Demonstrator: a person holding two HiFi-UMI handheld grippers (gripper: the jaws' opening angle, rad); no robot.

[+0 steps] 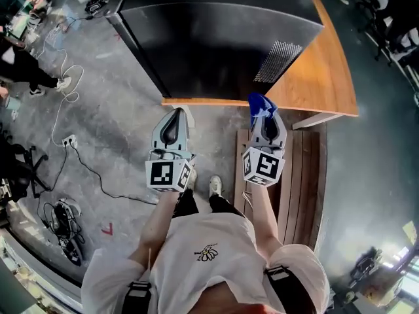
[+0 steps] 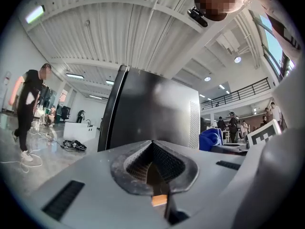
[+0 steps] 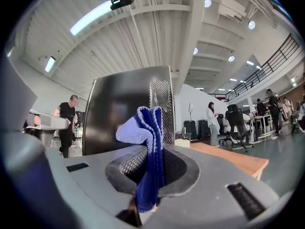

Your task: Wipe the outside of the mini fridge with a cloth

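Facing the mini fridge (image 1: 216, 44): right gripper (image 3: 148, 194) fingers grasping the blue cloth (image 3: 145, 132), left gripper (image 2: 159, 178) fingers clenched empty.

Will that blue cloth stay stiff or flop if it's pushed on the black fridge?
Probably flop: the blue cloth folds and droops at its top above the shut right gripper. It looks soft and light, so it would likely squash flat against the mini fridge.
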